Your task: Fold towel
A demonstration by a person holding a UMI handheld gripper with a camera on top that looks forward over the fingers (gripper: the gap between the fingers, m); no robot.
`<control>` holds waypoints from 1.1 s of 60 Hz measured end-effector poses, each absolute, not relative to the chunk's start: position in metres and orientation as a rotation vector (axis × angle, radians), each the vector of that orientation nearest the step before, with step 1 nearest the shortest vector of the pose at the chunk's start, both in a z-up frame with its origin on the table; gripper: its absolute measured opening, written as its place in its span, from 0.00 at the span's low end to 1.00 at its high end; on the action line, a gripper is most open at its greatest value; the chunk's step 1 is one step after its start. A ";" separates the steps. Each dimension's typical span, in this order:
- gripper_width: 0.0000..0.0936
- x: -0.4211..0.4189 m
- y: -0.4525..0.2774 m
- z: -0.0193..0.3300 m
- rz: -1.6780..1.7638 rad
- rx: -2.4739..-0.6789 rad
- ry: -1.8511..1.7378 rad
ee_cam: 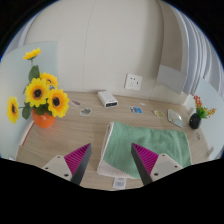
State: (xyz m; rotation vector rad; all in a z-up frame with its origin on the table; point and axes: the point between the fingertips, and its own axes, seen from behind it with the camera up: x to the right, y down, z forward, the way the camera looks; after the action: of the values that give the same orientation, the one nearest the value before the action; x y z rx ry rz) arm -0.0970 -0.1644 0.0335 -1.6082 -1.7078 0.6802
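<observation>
Gaping wide, gripping nothing, gripper (110,163) hovering over bench (75,135) near edge | green towel (147,143) lying flat just ahead, toward right side | likely handling soft, light, limp; pinching a near corner

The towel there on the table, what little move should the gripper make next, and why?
Probably ease down and forward to the near edge of the green towel. The towel lies flat and unfolded, and the gripper hovers open above the table, holding nothing.
</observation>
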 end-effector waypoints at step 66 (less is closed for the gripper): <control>0.04 -0.097 0.033 0.105 0.809 -1.957 -1.414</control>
State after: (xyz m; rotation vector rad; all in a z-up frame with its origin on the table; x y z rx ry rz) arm -0.0971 0.0330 0.1048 -1.9573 -1.4138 0.8094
